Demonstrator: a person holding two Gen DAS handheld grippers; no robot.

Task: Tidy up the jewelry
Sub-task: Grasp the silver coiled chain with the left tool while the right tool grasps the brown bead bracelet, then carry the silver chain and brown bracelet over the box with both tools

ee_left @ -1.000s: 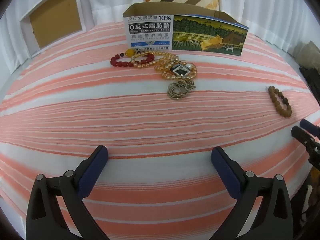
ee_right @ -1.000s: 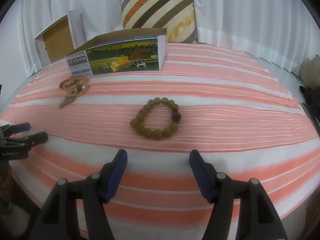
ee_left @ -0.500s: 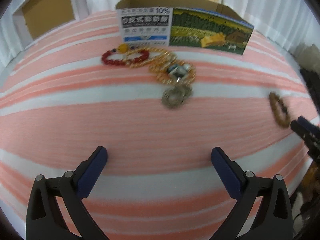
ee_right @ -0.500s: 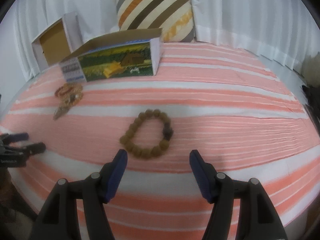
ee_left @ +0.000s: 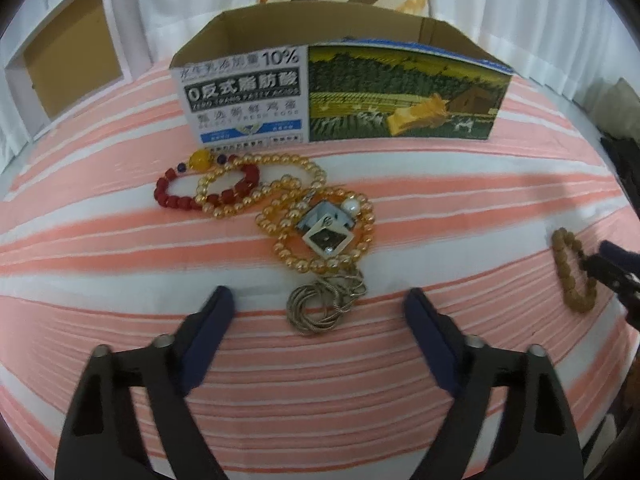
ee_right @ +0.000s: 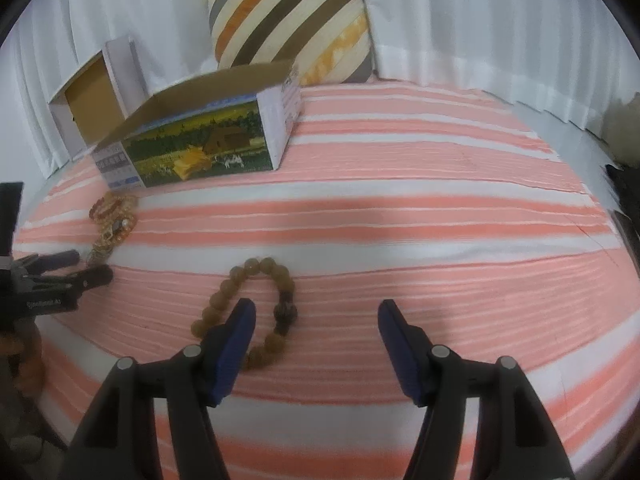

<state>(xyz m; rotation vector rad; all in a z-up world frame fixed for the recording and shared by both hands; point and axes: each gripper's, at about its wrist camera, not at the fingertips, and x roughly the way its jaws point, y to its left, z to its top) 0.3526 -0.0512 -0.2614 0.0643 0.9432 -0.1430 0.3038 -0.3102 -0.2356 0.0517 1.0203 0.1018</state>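
Jewelry sits in two spots on the striped bed (ee_left: 120, 360): a tangled heap just in front of the open box (ee_left: 340, 92), and a lone brown bracelet (ee_right: 248, 312) well off to the right. Heap has a red bracelet (ee_left: 176, 200), gold beads (ee_left: 288, 208) looped over it, a square pendant (ee_left: 328, 228) on the beads, and a coiled chain (ee_left: 320, 304) at the near edge. My left claw (ee_left: 318, 316) points down at that chain, its jaws half-wide and just been closing, chain lying between the tips but not pinched yet; I judge I'm narrowing them to match the small coil. My right claw (ee_right: 314, 320) is half-wide too, jaws just been closing, nothing gripped; the left finger (ee_right: 236, 332) sits over the bracelet's ring, so one side of the loop lies between the jaws, likely to pinch that strand. Box is upright, mouth up, close behind the heap, probably the drop spot. A second box (ee_right: 96, 100) leans on the curtain, beside a striped pillow (ee_right: 292, 20).
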